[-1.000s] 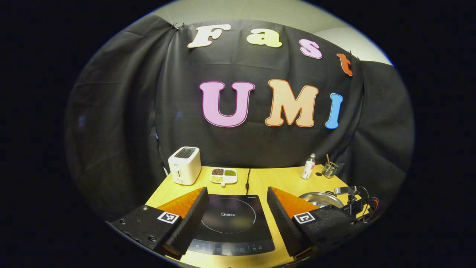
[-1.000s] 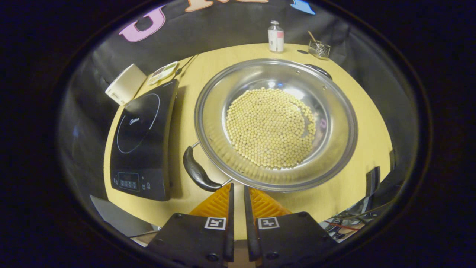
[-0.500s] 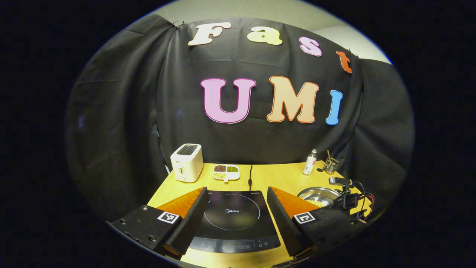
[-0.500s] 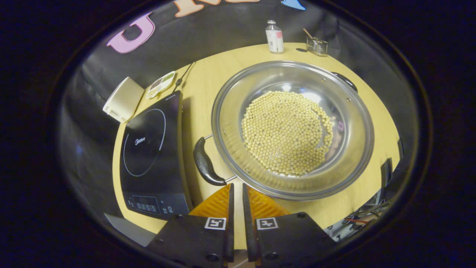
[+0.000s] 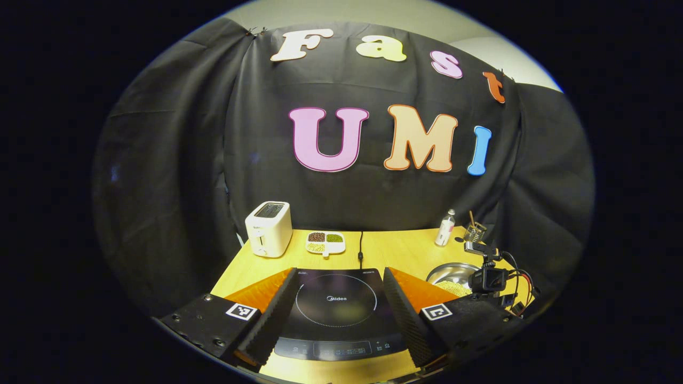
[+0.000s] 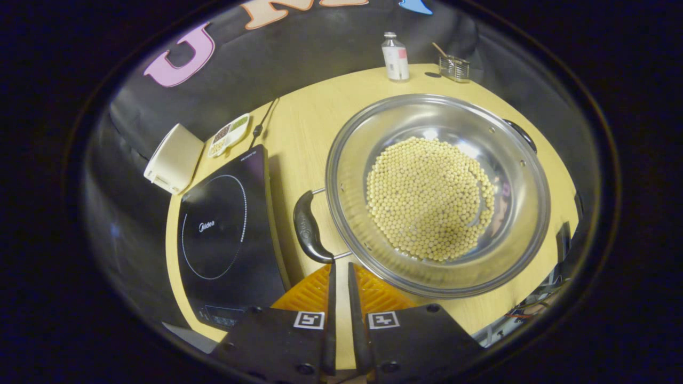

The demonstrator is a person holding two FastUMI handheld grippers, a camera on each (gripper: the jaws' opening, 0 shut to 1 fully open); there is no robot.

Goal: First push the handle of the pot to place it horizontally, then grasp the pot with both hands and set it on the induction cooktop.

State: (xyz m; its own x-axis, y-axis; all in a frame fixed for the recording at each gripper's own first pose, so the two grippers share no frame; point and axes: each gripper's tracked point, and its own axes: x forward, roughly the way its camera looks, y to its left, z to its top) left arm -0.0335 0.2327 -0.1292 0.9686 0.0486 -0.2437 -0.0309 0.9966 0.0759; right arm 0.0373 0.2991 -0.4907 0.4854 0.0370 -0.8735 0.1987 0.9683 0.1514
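Hovering beside the pot's handle (image 6: 308, 228), right gripper (image 6: 339, 269) nearly closed and empty; left gripper (image 5: 337, 277) wide

Left gripper (image 5: 338, 298): two wedge-shaped fingers at the lower centre of the left gripper view, black ribbed foam on the inner faces, orange ridged plastic on the outer faces.
Left finger mounts: black angular plates with round screws; each bears a white square tag with a black pattern.
Right gripper (image 6: 340, 282): same build at the lower centre of the right gripper view; orange ridged fingers, thin dark inner pads, black screwed mounts, two white patterned tags.
Far unit, right of the left gripper view: black camera block, black and red cables.
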